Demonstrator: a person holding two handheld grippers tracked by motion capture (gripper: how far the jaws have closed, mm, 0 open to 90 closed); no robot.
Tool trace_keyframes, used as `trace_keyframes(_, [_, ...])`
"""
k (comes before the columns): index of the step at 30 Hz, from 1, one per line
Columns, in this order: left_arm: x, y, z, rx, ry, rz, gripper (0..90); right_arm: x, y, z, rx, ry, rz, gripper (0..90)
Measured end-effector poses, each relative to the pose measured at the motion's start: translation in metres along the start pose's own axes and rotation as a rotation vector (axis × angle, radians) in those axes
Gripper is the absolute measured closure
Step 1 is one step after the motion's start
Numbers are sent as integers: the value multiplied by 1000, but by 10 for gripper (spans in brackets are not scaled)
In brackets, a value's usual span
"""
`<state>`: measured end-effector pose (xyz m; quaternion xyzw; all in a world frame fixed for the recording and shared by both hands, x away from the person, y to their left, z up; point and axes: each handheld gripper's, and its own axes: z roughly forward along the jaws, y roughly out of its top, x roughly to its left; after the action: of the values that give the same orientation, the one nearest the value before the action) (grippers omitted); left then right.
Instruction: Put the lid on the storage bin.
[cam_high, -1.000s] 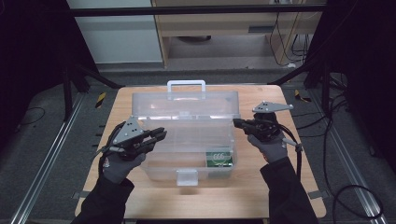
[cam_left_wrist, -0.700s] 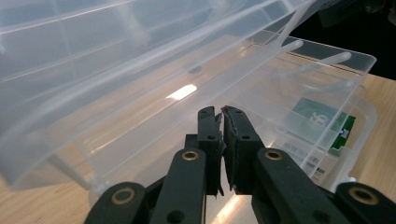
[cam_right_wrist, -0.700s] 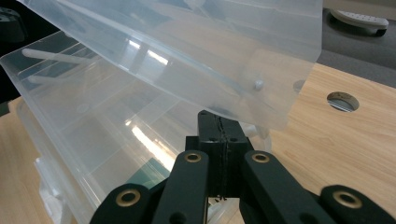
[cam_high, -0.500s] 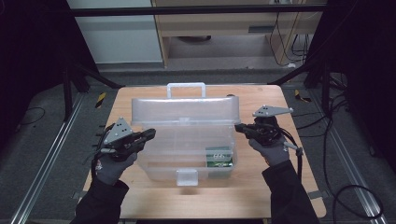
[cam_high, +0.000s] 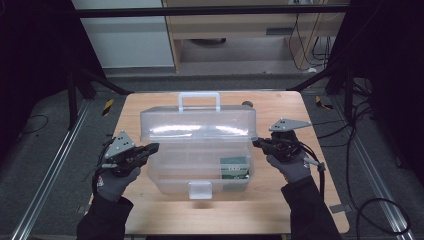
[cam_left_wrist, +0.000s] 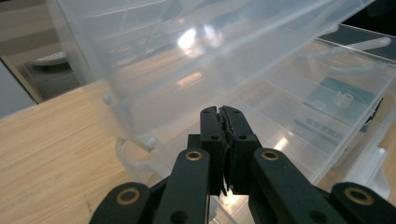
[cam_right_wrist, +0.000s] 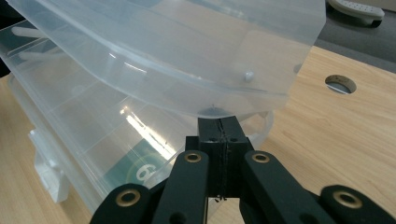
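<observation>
A clear plastic toolbox (cam_high: 197, 150) stands on the wooden table (cam_high: 280, 205).

Grey knit gloves and dark sleeves clothe the person, whose left gripper (cam_high: 150, 148) and right gripper (cam_high: 257, 144) are black with brass-ringed pivots, grey three-cornered plates, trailing cables.

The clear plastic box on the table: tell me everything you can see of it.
The clear plastic box is a translucent case on the wooden table. Its lid, with a carry handle, is raised partway. A front latch hangs unfastened. Inside lie divided compartments and a green packet. The shut left gripper and right gripper sit at its two ends; contact is unclear.
</observation>
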<state>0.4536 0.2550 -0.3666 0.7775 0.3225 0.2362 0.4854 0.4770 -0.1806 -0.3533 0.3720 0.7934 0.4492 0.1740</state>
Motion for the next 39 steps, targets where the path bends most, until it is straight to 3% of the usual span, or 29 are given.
trace_keyframes(5, [2,-4,-5,-3,15,-15,871,3,-6,-1,21,-9,-14,900])
trace_keyframes(16, [-2,-20,-9,46,16,-15,871,7,-21,-6,30,-36,-17,900])
trace_keyframes(28, [9,-32,-16,44,43,-60,871,7,-25,-6,33,-14,-8,900])
trace_keyframes(39, [9,-39,-15,65,41,-62,871,13,-34,-8,60,-22,-16,900])
